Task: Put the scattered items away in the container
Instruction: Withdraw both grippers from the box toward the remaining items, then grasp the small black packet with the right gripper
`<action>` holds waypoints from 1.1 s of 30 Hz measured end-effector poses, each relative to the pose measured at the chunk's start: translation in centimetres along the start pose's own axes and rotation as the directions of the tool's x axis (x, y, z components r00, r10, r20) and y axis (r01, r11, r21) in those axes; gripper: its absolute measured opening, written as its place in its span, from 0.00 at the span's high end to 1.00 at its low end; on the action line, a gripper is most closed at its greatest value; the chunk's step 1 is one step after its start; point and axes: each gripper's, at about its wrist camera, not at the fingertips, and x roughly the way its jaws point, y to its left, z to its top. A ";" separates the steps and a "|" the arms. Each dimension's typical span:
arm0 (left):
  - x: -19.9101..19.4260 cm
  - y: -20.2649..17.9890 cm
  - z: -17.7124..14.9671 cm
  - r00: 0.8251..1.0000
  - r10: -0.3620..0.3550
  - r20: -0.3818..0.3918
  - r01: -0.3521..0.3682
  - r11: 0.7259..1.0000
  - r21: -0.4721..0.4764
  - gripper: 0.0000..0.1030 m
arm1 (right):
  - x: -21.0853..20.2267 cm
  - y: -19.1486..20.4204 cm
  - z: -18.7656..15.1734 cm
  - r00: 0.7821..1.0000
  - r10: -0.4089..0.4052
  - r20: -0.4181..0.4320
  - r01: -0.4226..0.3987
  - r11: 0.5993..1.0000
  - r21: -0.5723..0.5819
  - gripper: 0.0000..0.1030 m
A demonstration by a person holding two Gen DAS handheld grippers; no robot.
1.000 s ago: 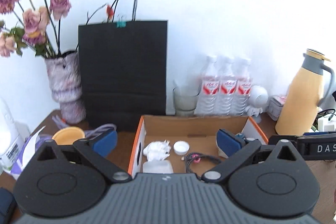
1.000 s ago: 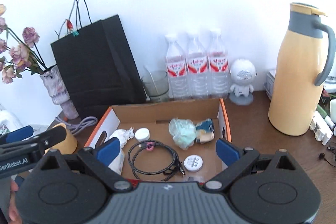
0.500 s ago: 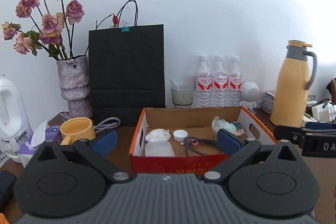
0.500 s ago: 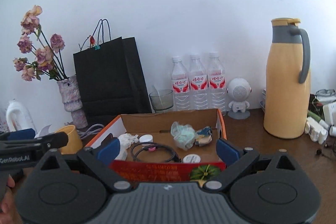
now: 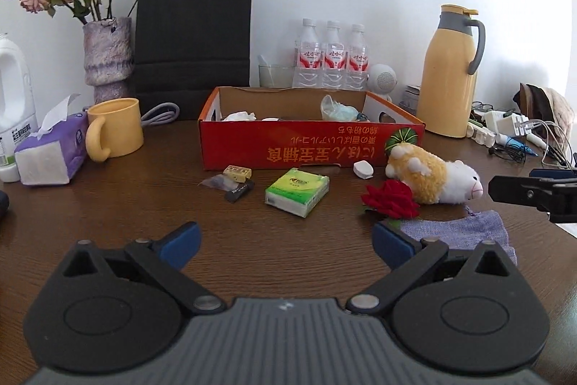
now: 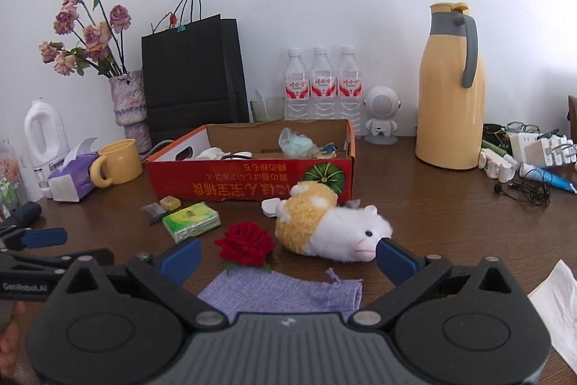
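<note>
A red cardboard box (image 5: pixel 310 143) (image 6: pixel 252 184) stands mid-table and holds a cable, wipes and small items. In front of it lie a green tissue pack (image 5: pixel 297 192) (image 6: pixel 191 221), a small yellow block (image 5: pixel 237 173), a dark wrapper (image 5: pixel 238 191), a white cap (image 5: pixel 363 169), a red rose (image 5: pixel 391 199) (image 6: pixel 247 242), a plush sheep (image 5: pixel 432 175) (image 6: pixel 328 228) and a lilac pouch (image 5: pixel 465 233) (image 6: pixel 285 293). My left gripper (image 5: pixel 286 242) is open and empty, back from the items. My right gripper (image 6: pixel 288 257) is open and empty above the pouch, near the sheep and rose.
A yellow mug (image 5: pixel 115 132), purple tissue box (image 5: pixel 50 150), vase of roses (image 5: pixel 106 56), black paper bag (image 5: pixel 194 31), several water bottles (image 5: pixel 331 56), a yellow thermos (image 5: pixel 450 74) and chargers with cables (image 5: pixel 515 132) ring the table. White paper (image 6: pixel 555 309) lies at the right.
Both grippers have pulled back and dropped from above the box toward the near table edge. The scattered items in front of the box have come into view.
</note>
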 end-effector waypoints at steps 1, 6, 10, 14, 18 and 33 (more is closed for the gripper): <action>0.4 0.0 0.2 1.000 -0.008 0.006 0.008 1.000 0.018 0.00 | 0.2 0.1 0.0 1.000 0.008 -0.010 -0.008 1.000 -0.002 0.00; 2.3 1.4 2.5 0.999 0.037 0.025 -0.039 0.997 0.066 0.00 | 2.3 1.2 1.8 0.997 0.070 -0.037 -0.071 0.997 -0.013 0.02; 4.1 5.4 3.5 0.985 0.174 -0.012 -0.173 0.984 0.045 0.00 | 5.9 4.0 4.4 0.975 0.210 -0.069 -0.213 0.976 -0.036 0.08; 5.4 10.4 3.9 0.955 0.291 -0.060 -0.294 0.954 -0.057 0.00 | 12.3 8.9 6.0 0.944 0.292 -0.150 -0.314 0.937 -0.151 0.19; 6.0 13.7 3.9 0.959 0.264 -0.104 -0.278 0.946 -0.164 0.00 | 19.1 13.5 6.1 0.919 0.288 -0.270 -0.359 0.895 -0.266 0.32; 7.9 14.2 3.5 0.968 0.212 -0.137 -0.231 0.963 -0.140 0.00 | 23.1 15.2 4.9 0.889 0.272 -0.369 -0.392 0.868 -0.305 0.79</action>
